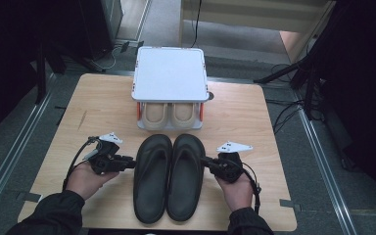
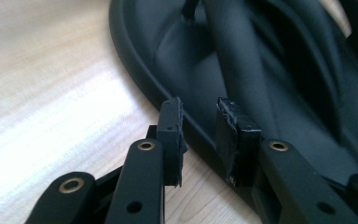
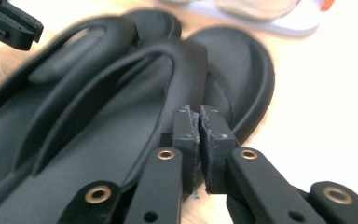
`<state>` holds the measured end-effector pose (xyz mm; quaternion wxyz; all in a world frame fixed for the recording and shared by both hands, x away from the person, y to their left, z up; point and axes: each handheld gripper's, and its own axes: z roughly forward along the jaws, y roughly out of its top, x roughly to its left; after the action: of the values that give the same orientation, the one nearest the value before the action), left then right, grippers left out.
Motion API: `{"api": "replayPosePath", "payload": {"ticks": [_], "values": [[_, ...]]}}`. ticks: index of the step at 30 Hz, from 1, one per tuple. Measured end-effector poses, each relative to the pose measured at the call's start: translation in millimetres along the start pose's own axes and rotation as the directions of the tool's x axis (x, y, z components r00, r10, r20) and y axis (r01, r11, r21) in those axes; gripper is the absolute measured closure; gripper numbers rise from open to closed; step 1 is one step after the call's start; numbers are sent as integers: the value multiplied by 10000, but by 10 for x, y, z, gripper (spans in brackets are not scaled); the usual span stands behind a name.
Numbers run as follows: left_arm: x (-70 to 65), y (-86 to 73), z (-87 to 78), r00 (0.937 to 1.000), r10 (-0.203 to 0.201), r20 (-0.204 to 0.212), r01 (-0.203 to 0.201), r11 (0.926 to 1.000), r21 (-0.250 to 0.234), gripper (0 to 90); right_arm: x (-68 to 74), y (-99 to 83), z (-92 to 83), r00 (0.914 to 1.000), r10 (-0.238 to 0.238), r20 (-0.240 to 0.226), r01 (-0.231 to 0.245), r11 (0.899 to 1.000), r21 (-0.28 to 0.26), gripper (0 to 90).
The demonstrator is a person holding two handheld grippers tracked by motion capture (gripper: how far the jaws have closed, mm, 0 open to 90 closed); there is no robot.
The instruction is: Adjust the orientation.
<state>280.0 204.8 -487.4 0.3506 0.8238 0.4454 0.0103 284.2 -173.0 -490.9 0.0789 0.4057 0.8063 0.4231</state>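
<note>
sandals: (image 1: 169,177) black pair, matte rubbery, thick rounded rims, wide straps; I see them side by side mid-table (image 1: 254,122), pale wood grain
left tongs: (image 1: 131,162) parted, straddling left sandal's rim, pads not pressing
right tongs: (image 1: 204,161) nearly closed, nothing between, at right sandal's outer edge

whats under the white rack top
A beige pair of shoes sits on the rack's lower shelf, toes showing. The top covers their heels and anything behind.

Glare on pale wood, soft close-up blur.
</note>
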Motion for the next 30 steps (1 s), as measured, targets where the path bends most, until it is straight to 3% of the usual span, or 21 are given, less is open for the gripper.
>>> {"api": "replayPosePath", "payload": {"ticks": [4, 8, 10, 13, 19, 24, 27, 30], "values": [[-4, 28, -64, 10000, 25, 58, -23, 9995, -314, 625, 68, 51, -94, 9999, -27, 102, 33, 9981, -621, 743], [-18, 58, -120, 9998, 175, 55, -172, 9988, -448, 578, 165, 83, -142, 9998, -136, 115, 146, 9958, -903, 644], [-20, 68, -142, 9996, 256, 66, -253, 9984, -512, 562, 215, 91, -157, 10000, 39, 42, -34, 9944, -1054, 605], [-13, 73, -170, 9994, 321, 121, -314, 9978, -578, 545, 318, 86, -150, 9995, -14, 310, 46, 9944, -1060, 546], [19, 80, -227, 9994, 340, 55, -335, 9966, -752, 528, 566, 67, -110, 9955, -315, 888, 428, 9909, -1280, 522], [37, 82, -248, 9991, 421, 32, -417, 9959, -806, 516, 716, 34, -47, 9974, 10, 727, 112, 9859, -1671, 521], [42, 83, -257, 9989, 472, 37, -468, 9954, -834, 511, 780, 15, -11, 9955, -29, 943, 194, 9844, -1746, 494], [47, 88, -259, 9986, 522, 50, -516, 9950, -860, 510, 822, -30, 32, 9961, 133, 873, 30, 9830, -1837, 480]]}}
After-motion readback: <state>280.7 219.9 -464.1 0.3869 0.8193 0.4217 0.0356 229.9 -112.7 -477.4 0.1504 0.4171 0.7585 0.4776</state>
